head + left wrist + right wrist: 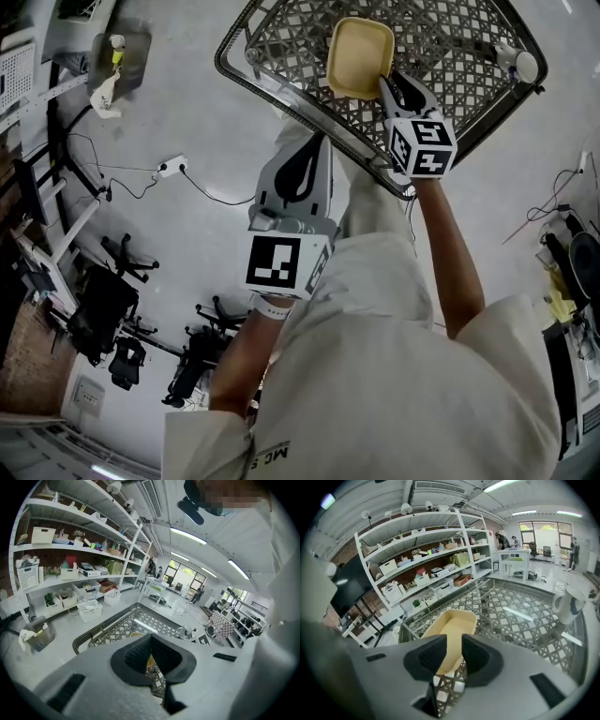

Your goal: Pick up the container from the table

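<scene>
**Q:** Which way is the container (360, 56) lying?
**A:** Over the mesh desk (281, 42), running 12 to 6. The right gripper (387, 87) is pinching its 5 o'clock corner. The left gripper (305, 161) is hanging back, fingers together and empty.

The lattice table (450, 56) is mostly bare. Open mesh runs from the yellow container (359, 56) across to a white cup (518, 64) near the right rim, the only other thing on top that could block a gripper. The right gripper (386, 82) has no spare room between its jaws, which are closed on the container's near rim. The left gripper (314, 142), jaws together, sits outside the table's near edge beside the person's leg, with the tubular rim between it and the mesh. Left of the table, a power strip (172, 167) and its cable cross the open grey floor, and office chairs (122, 262) crowd the lower left.
</scene>
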